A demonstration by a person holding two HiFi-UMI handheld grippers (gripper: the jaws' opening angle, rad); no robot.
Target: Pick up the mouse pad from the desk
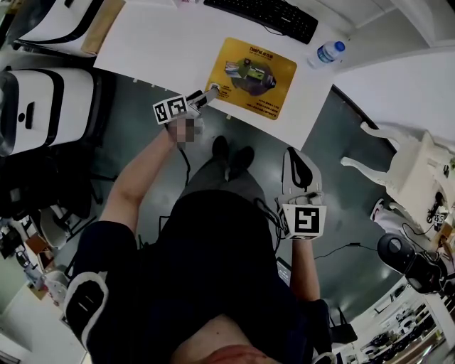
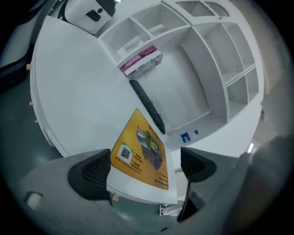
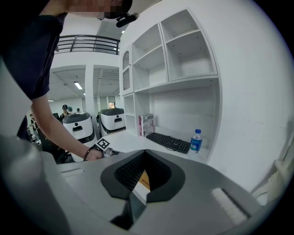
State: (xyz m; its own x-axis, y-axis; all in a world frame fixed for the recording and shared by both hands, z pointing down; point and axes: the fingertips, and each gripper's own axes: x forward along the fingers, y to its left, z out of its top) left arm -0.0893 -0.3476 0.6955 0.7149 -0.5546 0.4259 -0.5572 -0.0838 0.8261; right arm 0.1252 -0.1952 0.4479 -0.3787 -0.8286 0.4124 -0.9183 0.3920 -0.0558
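The yellow mouse pad point(image 1: 252, 77) with a printed picture lies flat on the white desk point(image 1: 156, 43), close to its front edge. My left gripper point(image 1: 207, 94) is at that front edge, by the pad's near left corner. In the left gripper view its jaws stand open and the mouse pad point(image 2: 140, 149) shows between and just beyond the dark fingertips point(image 2: 92, 172), nothing gripped. My right gripper point(image 1: 296, 160) hangs low beside the person's leg, well short of the desk. In the right gripper view its jaws point(image 3: 143, 176) are together and hold nothing.
A black keyboard point(image 1: 266, 15) lies behind the pad and a water bottle point(image 1: 325, 52) stands to its right. A boxed book point(image 2: 141, 62) leans in the shelving at the desk's back. White robot bodies point(image 1: 43, 106) stand left of the desk; a white chair point(image 1: 405, 163) is right.
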